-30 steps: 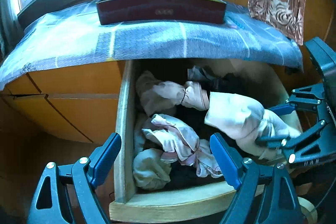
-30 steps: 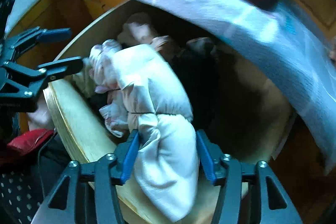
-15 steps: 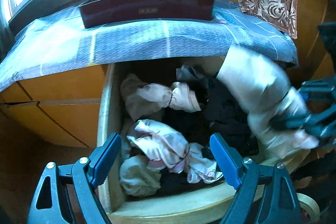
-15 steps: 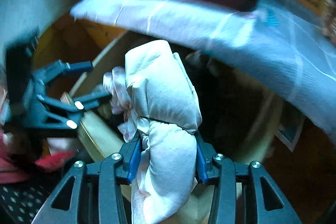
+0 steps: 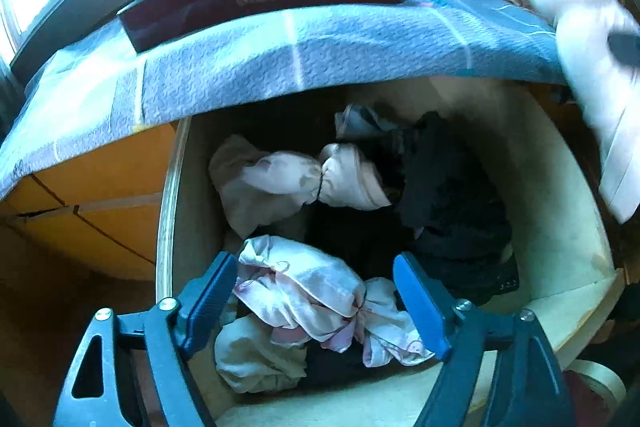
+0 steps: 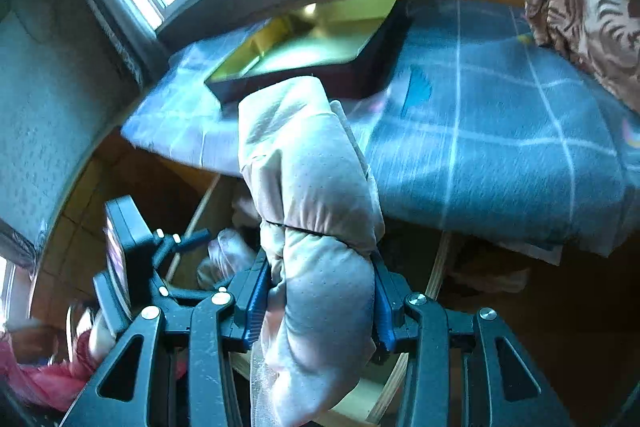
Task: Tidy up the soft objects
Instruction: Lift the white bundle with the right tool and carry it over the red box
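Blue-padded left gripper point(image 5: 316, 299) hangs wide open over the drawer point(image 5: 560, 227), where several tied bundles point(image 5: 304, 291) remain (most work unfinished). From the right wrist, the right gripper point(image 6: 318, 301) clamps a pale bundle point(image 6: 312, 187), lifted toward the dark tray point(image 6: 320, 55).

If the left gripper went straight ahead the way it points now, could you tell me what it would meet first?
Most likely the pink tied bundle in the open drawer: it lies right between the open fingers of the left gripper. Depth is hard to judge.
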Available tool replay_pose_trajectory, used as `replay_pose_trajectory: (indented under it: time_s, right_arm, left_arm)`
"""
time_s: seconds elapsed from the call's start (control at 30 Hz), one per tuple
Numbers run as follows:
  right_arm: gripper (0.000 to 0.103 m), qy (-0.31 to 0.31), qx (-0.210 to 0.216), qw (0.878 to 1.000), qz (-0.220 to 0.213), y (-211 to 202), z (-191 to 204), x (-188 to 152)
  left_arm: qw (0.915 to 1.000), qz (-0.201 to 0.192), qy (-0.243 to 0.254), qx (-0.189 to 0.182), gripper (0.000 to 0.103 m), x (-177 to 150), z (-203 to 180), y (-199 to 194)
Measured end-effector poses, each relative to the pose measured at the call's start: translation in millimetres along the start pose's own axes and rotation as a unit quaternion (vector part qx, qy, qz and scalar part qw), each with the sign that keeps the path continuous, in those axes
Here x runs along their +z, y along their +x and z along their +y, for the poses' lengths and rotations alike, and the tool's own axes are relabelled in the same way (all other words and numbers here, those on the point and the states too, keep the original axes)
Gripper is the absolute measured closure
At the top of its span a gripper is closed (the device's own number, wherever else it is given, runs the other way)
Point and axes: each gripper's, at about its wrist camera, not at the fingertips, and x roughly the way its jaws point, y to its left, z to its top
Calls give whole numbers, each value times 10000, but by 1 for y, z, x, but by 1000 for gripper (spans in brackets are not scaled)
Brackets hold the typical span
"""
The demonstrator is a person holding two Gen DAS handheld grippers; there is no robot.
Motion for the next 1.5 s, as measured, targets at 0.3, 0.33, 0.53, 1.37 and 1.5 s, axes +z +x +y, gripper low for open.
replay_pose_trajectory:
  time_s: [0.3, 0.33, 0.53, 1.37, 1.5]
  right_arm:
    - [58, 250, -298, 9983, -424, -25, -14, 65]
    - [58, 253, -335, 9980, -466, -26, -15, 75]
    - [58, 342, -560, 9955, -687, -21, -21, 123]
    - [58, 1306, -466, 9898, -312, 119, -46, 282]
    - [58, 1374, -666, 9882, -133, 143, -54, 290]
  left_arm:
    - [9999, 93, -55, 3, 22, 0, 9, 9]
    - [9999, 101, -49, 0, 22, 0, 9, 10]
    - [9998, 141, -108, -89, 22, 2, 12, 19]
    - [9979, 238, -350, -489, 24, 3, 24, 22]
    - [9977, 224, -372, -512, 26, 5, 27, 21]
